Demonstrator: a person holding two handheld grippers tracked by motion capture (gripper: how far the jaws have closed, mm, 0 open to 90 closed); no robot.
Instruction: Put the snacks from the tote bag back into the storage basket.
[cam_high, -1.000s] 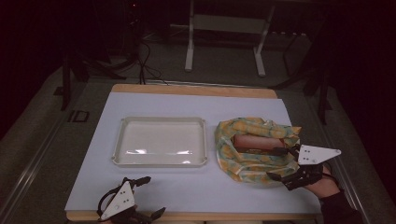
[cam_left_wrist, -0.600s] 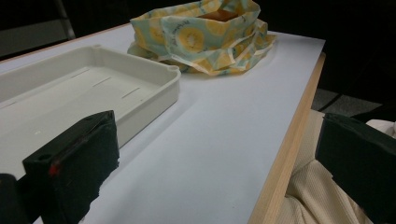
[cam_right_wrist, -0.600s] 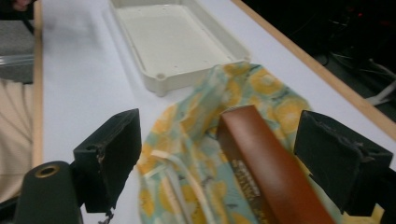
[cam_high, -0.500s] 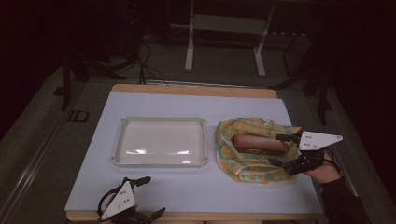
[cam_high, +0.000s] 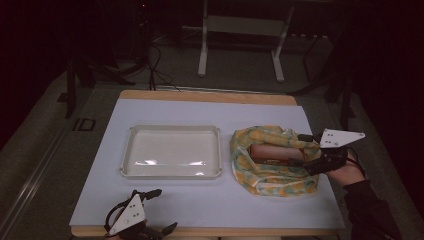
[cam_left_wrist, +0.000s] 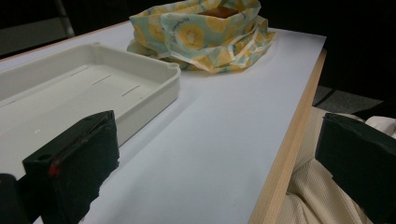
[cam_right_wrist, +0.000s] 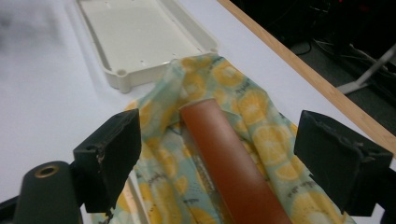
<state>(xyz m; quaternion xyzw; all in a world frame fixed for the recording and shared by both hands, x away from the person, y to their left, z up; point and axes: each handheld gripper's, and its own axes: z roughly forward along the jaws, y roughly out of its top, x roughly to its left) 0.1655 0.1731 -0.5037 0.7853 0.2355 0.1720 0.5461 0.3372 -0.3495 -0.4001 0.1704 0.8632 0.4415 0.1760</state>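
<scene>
Looking down from the high view, the white-covered worktop with its wooden edge carries a shallow cream plastic tray at the middle and, just to its right, a crumpled yellow-and-pale-green lemon-print cloth bag with its mouth open upward. A reddish-brown cylinder lies inside the bag. The right tongs reach into the bag's right side from the person's hand at the worktop's right edge, jaws apart on either side of the cylinder's end. The left tongs sit at the near edge of the worktop, jaws spread with nothing between them, well apart from the tray.

From the left gripper view, the left tongs stand wide open over bare worktop; the tray lies ahead on the left and the bag beyond it.

From the right gripper view, the right tongs are wide open, one jaw on each side of the cylinder, neither pad touching it. The cylinder rests on the bag's fabric, with the tray just past it.
</scene>
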